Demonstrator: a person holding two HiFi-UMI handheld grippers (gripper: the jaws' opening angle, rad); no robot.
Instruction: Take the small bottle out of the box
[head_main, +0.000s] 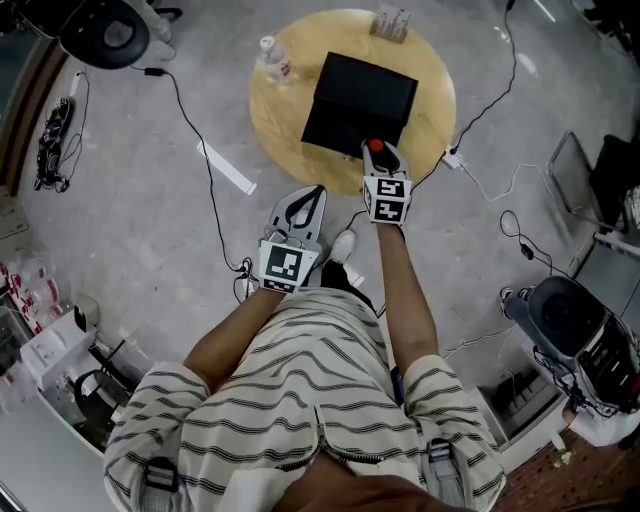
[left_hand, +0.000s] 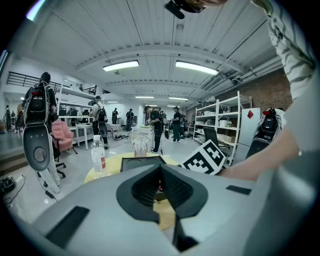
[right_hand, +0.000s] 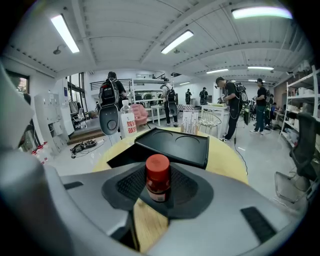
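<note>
1. My right gripper (head_main: 381, 155) is clamped on the small bottle (right_hand: 158, 178). The jaws press on either side of its body and its red cap stands upright above the pads.
2. The bottle is outside the black box (head_main: 358, 100). It sits over the near edge of the round wooden table (head_main: 280, 120), just on my side of the box. I can't tell whether its base touches the wood.
3. The box lies open on the table. From the right gripper view I see a black panel with two round dents, and a darker opening to its left.
4. My left gripper (head_main: 310, 198) has its jaws together with nothing between them. It hangs low, close to the person's body and over the floor, well short of the table.
5. A clear water bottle (head_main: 274, 60) with a red label stands on the far left of the table, apart from the box.
6. A small clear holder (head_main: 392, 22) stands at the table's far edge.
7. In the left gripper view, the right gripper's marker cube (left_hand: 206, 157) shows to the right of the box.
8. Black cables (head_main: 190, 120) trail across the grey floor around the table.
</note>
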